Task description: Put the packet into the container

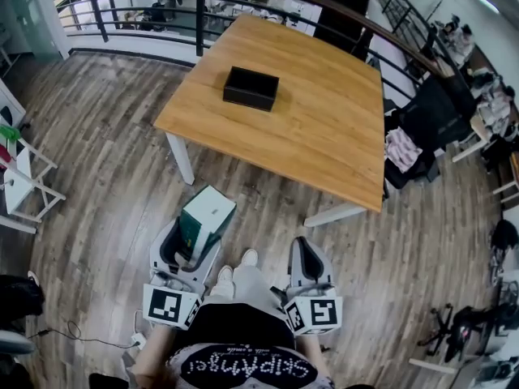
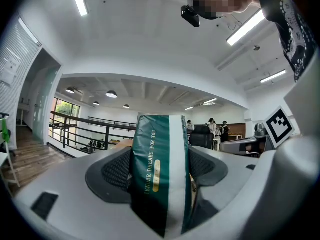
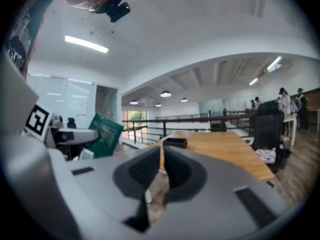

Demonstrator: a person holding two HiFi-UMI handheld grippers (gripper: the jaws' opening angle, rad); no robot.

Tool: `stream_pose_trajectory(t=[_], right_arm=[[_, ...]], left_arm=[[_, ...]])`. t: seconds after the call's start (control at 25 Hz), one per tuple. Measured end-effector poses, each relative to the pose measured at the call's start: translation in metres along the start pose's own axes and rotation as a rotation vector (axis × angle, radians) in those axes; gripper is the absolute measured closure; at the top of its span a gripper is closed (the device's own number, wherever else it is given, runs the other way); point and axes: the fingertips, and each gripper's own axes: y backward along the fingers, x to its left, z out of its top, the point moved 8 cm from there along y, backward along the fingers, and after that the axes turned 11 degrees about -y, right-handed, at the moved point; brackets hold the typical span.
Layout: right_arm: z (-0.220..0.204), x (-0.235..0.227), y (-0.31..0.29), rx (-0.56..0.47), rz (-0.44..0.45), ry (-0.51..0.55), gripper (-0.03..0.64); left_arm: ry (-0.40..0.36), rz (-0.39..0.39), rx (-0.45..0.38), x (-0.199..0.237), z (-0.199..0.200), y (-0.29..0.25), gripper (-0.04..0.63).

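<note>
A green and white packet [image 1: 204, 215] stands between the jaws of my left gripper [image 1: 192, 245], which is shut on it; up close the packet [image 2: 161, 176] fills the gap between the pads. The black container [image 1: 251, 87] sits on the wooden table [image 1: 324, 128], well ahead of both grippers. My right gripper [image 1: 308, 258] is shut with nothing in it, its pads [image 3: 150, 171] pressed together. From the right gripper view the packet [image 3: 104, 135] shows at the left and the container [image 3: 175, 142] lies far off on the table [image 3: 225, 149].
Both grippers hang over wooden floor short of the table's near edge. A black railing [image 1: 146, 6] runs behind the table. A black chair [image 1: 434, 120] with clothing stands at the table's right. A white folding rack [image 1: 24, 181] stands at the left.
</note>
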Motion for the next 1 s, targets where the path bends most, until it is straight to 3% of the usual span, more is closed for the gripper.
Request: stream_pose_trajectory(t=[0.28, 1.0], right_arm=[[0.006, -0.016, -0.027, 0.021, 0.028, -0.012, 0.573], [0.049, -0.085, -0.147, 0.041, 0.116, 0.003, 0.572]], left_arm=[[0.007, 0.016, 0.017, -0.002, 0.0, -0.025, 0.235], [-0.007, 0.076, -0.012, 0.01, 0.013, -0.155, 0.235]])
